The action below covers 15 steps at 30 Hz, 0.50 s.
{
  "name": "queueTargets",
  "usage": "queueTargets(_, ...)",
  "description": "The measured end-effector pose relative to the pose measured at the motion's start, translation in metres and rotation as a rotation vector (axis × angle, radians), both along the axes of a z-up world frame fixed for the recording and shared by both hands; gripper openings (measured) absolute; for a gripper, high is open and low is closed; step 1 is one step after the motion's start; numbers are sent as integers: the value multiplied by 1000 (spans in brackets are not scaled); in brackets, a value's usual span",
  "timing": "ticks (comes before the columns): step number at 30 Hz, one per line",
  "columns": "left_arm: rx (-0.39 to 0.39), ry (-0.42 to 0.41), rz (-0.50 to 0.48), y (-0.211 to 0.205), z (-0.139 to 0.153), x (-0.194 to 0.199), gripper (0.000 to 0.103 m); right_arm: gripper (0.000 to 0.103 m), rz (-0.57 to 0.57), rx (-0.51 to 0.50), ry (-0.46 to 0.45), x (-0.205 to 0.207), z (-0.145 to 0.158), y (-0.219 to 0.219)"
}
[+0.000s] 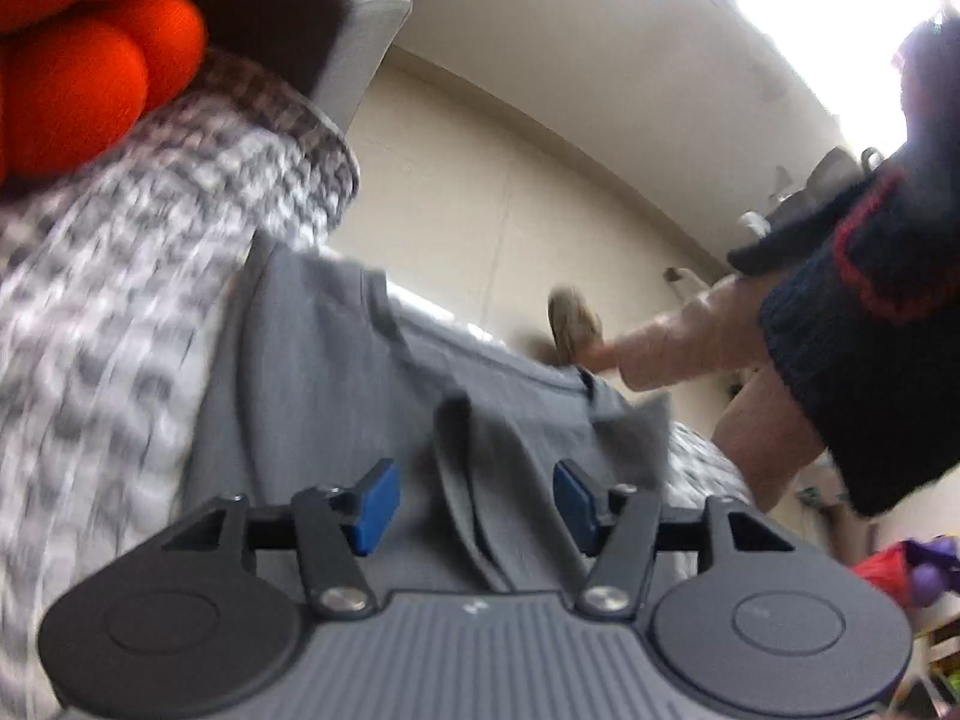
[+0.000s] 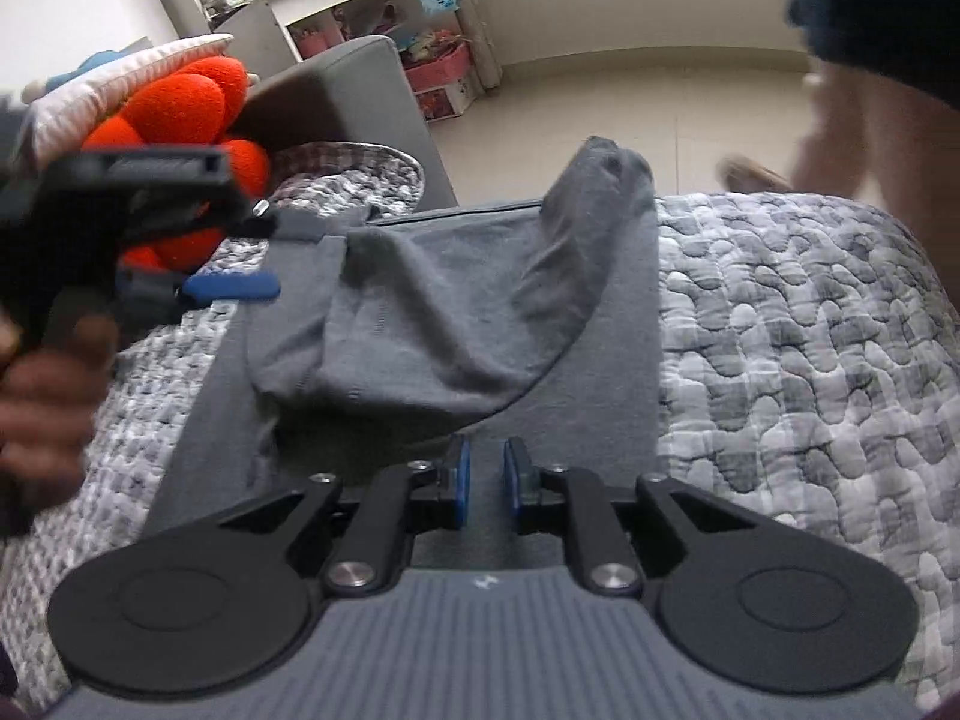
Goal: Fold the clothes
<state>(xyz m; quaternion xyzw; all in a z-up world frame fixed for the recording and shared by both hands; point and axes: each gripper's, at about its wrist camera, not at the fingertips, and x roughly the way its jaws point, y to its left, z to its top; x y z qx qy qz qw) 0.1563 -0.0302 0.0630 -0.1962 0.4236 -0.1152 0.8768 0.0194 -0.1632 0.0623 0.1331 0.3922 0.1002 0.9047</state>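
now both hand-held grippers, left [image 1: 474,501] and right [image 2: 485,471], hang unclenched over the grey shirt [image 2: 456,312].

obstacle: orange cushion [image 2: 180,114] left | free: quilt [image 2: 810,330] right

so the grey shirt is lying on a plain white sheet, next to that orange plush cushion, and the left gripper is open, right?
Not quite. The grey shirt lies on a grey-and-white patterned quilt, not a plain white sheet; the right wrist view shows it clearly. The rest holds: the orange plush cushion sits nearby, and the left gripper is open.
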Motion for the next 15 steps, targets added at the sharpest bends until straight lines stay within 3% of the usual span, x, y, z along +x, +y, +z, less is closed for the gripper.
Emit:
queueTargets(5,30,-10,-13,-12,-16,27,56,19,-48,17,-37,3,1,-9)
queueTargets(7,24,-2,-38,-17,-23,30,45,19,-55,23,-37,5,0,-10)
queueTargets(9,34,-17,-60,-20,-22,28,18,19,-54,18,-35,6,-1,-9)
queueTargets(10,42,-28,-71,-22,-20,26,12,19,-52,14,-35,7,-2,-8)
queueTargets(12,57,-49,-92,-25,-16,21,7,19,-48,6,-40,8,-1,-5)
queueTargets(15,18,-67,-70,-19,-4,15,6,19,-47,3,-49,8,0,-4)
